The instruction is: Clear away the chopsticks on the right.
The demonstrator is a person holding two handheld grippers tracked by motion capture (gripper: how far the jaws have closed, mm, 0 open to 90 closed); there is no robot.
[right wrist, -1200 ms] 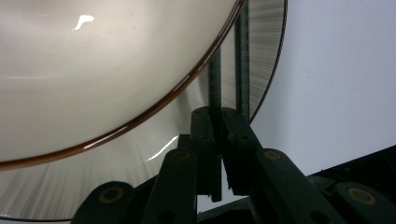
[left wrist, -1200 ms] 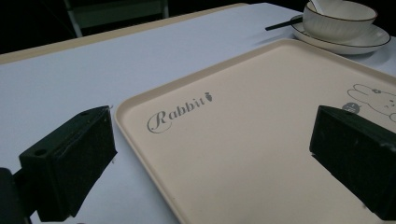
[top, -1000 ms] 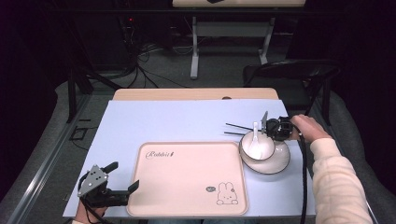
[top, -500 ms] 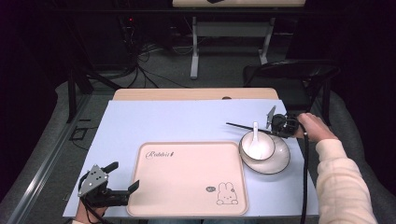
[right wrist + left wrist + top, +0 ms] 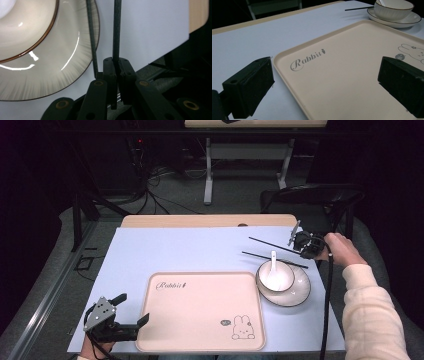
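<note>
Chopsticks [image 5: 274, 251] lie beyond the bowl [image 5: 275, 276], long axes running leftward from the right gripper [image 5: 298, 240], clamped on one's end, while the left gripper [image 5: 131, 312] gapes at the tray [image 5: 200, 312] corner.

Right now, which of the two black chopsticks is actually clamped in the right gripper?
The farther chopstick, nearer the table's back edge: the right gripper pinches its end. The nearer chopstick lies loose, crossing the plate behind the bowl.

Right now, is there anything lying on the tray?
No: in the high view the tray is bare apart from its printed rabbit, and the bowl sits on its plate beside it.
</note>
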